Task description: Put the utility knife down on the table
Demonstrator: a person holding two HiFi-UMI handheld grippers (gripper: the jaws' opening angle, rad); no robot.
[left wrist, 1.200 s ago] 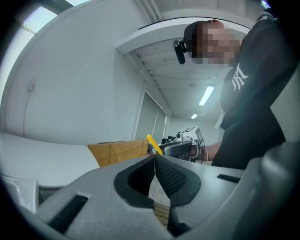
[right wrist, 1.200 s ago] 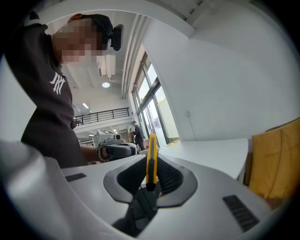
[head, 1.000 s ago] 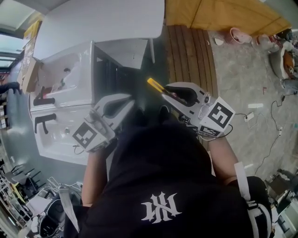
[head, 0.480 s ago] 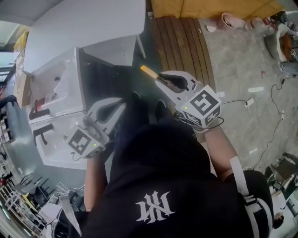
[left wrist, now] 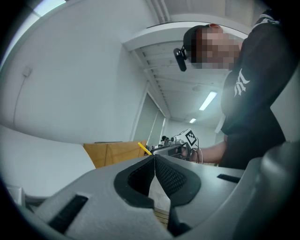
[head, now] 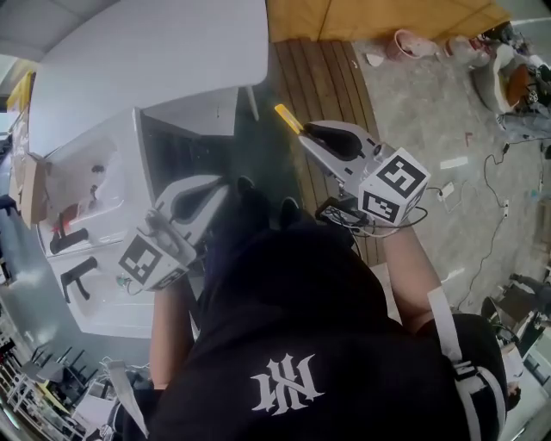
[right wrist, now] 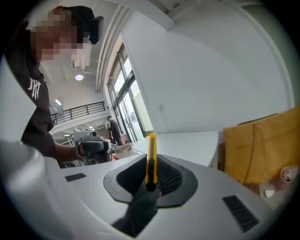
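The yellow utility knife [head: 287, 119] sticks out forward from my right gripper [head: 303, 134], which is shut on it and held in the air over the wooden floor strip, just right of the white table [head: 146, 52]. In the right gripper view the knife [right wrist: 151, 157] stands upright between the black pads of the right gripper [right wrist: 151, 174], with the table's top [right wrist: 187, 140] beyond it. My left gripper [head: 227, 186] hangs lower left, beside the person's body. Its jaws meet at the tips with nothing between them [left wrist: 153, 157]. From there the knife [left wrist: 144, 148] shows far off.
A white unit [head: 86, 172] with black handles stands at the left under the table edge. Wooden planks [head: 323, 77] run ahead, with a tan board [head: 387, 17] behind them. Stone floor with cables [head: 448, 164] and pots [head: 409, 39] lies to the right. A person [right wrist: 112, 126] stands far away.
My right gripper has risen and moved forward with the knife, closer to the table's edge. The left gripper has stayed almost where it was.
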